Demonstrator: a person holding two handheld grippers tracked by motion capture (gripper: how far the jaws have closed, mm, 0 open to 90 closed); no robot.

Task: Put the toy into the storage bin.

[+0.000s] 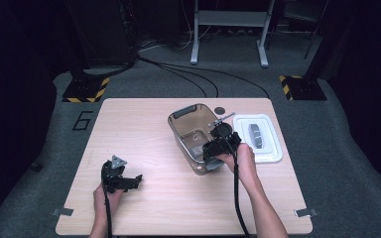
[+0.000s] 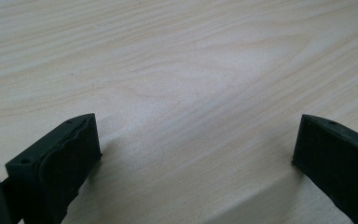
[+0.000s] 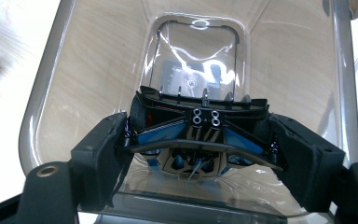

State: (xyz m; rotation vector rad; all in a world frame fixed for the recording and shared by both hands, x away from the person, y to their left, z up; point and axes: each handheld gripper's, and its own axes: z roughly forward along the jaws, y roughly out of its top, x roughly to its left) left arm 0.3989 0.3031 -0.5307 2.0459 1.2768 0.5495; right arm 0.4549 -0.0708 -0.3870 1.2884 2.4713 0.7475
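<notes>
A clear brownish plastic tub (image 1: 184, 113) stands right of the table's middle. My right gripper (image 1: 219, 145) hovers over its near right corner. In the right gripper view the jaws of the right gripper (image 3: 201, 145) are shut on the two sides of a black and blue toy-like object (image 3: 200, 116), held above the tub's inside (image 3: 88, 74). A flat clear piece lies on the tub's bottom. My left gripper (image 1: 129, 181) rests on the table at the near left. Its fingers (image 2: 60, 158) stand wide apart with bare wood between them, so the left gripper (image 2: 196, 154) is open.
A white lid (image 1: 272, 148) with a grey handle lies just right of the tub. A small dark disc (image 1: 220, 110) sits behind the tub. The wooden table (image 1: 149, 124) is bare on its left half. Cables and stand feet lie on the floor beyond.
</notes>
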